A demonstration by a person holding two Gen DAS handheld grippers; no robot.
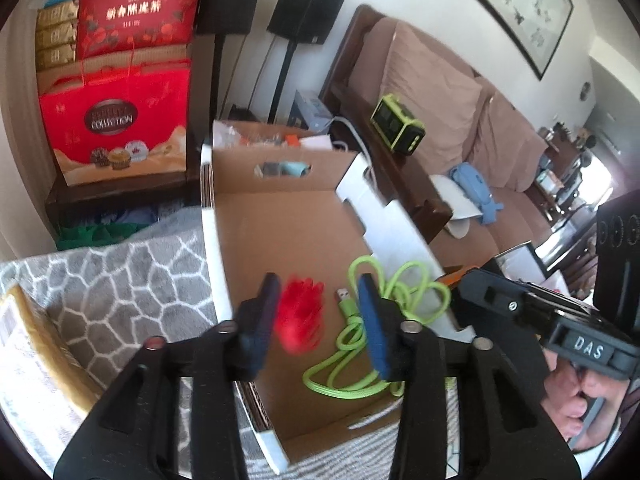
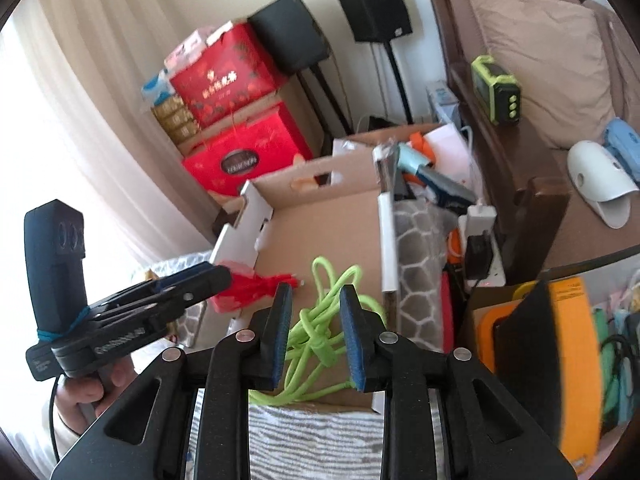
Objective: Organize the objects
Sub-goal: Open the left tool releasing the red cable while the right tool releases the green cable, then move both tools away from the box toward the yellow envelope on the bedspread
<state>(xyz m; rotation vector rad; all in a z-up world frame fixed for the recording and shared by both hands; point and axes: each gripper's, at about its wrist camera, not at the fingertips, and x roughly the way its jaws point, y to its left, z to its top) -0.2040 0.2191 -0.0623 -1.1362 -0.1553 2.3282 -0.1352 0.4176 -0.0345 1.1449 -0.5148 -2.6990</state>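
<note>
The left gripper [image 1: 316, 312] hangs open over the cardboard box [image 1: 280, 232], the red tassel [image 1: 300, 320] between its fingers, ungripped. The right gripper [image 2: 316, 336], open and empty, points at the green cable [image 2: 320, 336] lying lengthwise just ahead.

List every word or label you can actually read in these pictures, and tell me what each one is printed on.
"COLLECTION": dark oval badge on the lower red gift box.
"DAS": white label on the right claw handle, in the left wrist view.
Gold Chinese characters on the upper red box: too blurred to read.
Raised lettering on the left claw handle, in the right wrist view: blurred, unreadable.
Print on the orange box: too small.
</note>
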